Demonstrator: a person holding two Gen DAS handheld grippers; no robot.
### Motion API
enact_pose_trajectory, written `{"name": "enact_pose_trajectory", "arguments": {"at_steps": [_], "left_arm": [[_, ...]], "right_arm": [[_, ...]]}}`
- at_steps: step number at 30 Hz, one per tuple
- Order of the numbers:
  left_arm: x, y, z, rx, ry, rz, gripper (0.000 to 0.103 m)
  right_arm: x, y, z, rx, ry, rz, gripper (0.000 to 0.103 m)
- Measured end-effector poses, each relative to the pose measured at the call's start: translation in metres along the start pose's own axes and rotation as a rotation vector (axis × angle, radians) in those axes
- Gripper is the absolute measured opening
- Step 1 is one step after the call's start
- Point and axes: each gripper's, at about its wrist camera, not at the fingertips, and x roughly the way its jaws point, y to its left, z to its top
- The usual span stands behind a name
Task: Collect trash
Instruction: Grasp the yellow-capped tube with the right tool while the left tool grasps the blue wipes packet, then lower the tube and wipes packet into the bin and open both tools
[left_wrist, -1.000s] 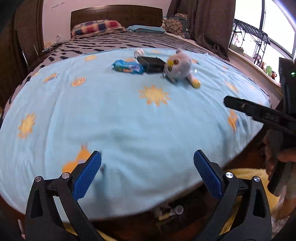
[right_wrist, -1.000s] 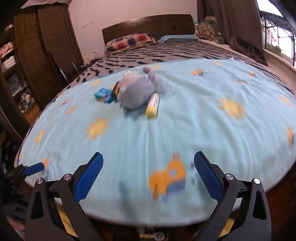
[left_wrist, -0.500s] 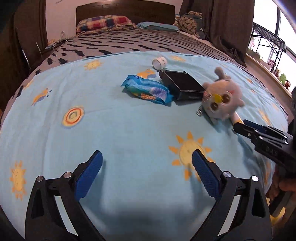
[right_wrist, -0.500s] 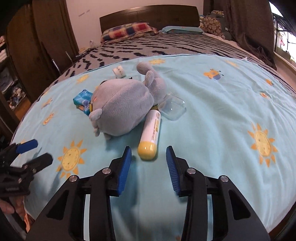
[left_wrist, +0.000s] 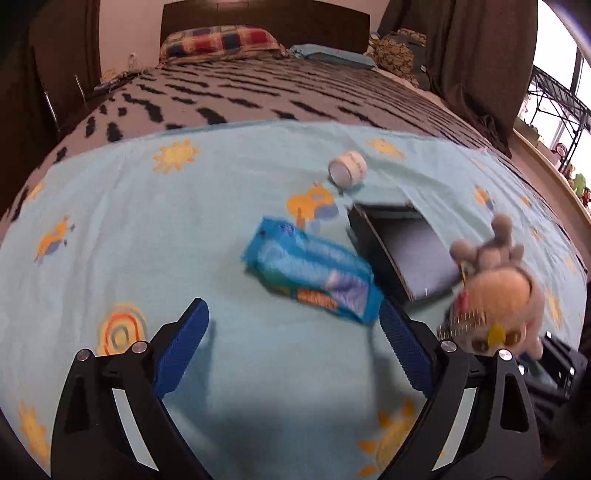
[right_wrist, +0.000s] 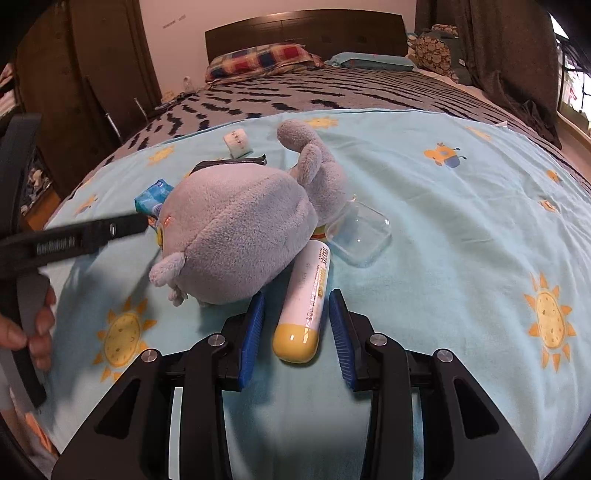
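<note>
A white tube with a yellow cap (right_wrist: 304, 295) lies on the light blue sheet, its cap end between the fingers of my right gripper (right_wrist: 297, 332), which is partly open and not touching it. A blue snack wrapper (left_wrist: 314, 273) lies just beyond my left gripper (left_wrist: 291, 347), which is wide open and empty. The wrapper's end also shows in the right wrist view (right_wrist: 151, 197). A small white roll (left_wrist: 347, 170) lies farther back. A clear plastic lid (right_wrist: 360, 232) lies beside the tube.
A grey plush toy (right_wrist: 236, 229) lies against the tube's left side and shows in the left wrist view (left_wrist: 498, 295). A black box (left_wrist: 406, 251) sits right of the wrapper. The left gripper's finger (right_wrist: 74, 240) reaches in from the left. The bed continues back to pillows (left_wrist: 218, 40).
Both grippers have moved forward over the bed. The right gripper has come around the tube's cap end. The left gripper has closed in on the blue wrapper.
</note>
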Motion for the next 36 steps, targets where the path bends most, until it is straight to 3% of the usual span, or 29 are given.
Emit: {"name": "enact_pose_trajectory", "arguments": {"at_steps": [6, 11, 17, 21, 24, 26, 28, 32, 34, 36], "left_arm": [[0.019, 0.005, 0.030, 0.002, 0.005, 0.031, 0.088], [0.044, 0.006, 0.032, 0.011, 0.063, 0.000, 0.076], [0.052, 0.001, 0.031, 0.019, 0.068, -0.067, 0.057], [0.057, -0.011, 0.033, 0.045, 0.079, -0.060, 0.047], [0.055, -0.016, 0.032, 0.060, 0.070, -0.031, 0.044], [0.052, -0.016, 0.031, 0.056, 0.062, -0.017, 0.031], [0.047, -0.014, 0.030, 0.051, 0.064, -0.030, 0.029], [0.033, -0.017, 0.023, 0.079, 0.058, -0.018, 0.025], [0.020, -0.019, 0.016, 0.092, 0.044, -0.009, 0.015], [0.005, -0.021, 0.008, 0.107, 0.032, 0.000, 0.010]], "right_arm": [[0.002, 0.002, 0.001, -0.005, 0.001, 0.008, 0.037], [0.003, 0.003, 0.000, -0.011, -0.008, 0.005, 0.037], [0.003, 0.004, -0.001, -0.017, -0.011, 0.001, 0.037], [0.003, 0.002, -0.002, -0.009, -0.013, 0.008, 0.037], [0.002, -0.001, -0.002, 0.003, -0.017, 0.015, 0.034], [0.001, -0.003, -0.001, 0.012, -0.022, 0.020, 0.026], [0.000, -0.003, -0.002, 0.011, -0.024, 0.017, 0.024], [-0.008, 0.003, -0.004, -0.020, -0.024, -0.003, 0.022], [-0.014, 0.007, -0.009, -0.041, -0.021, -0.003, 0.022], [-0.021, 0.011, -0.014, -0.056, -0.017, -0.003, 0.022]]}}
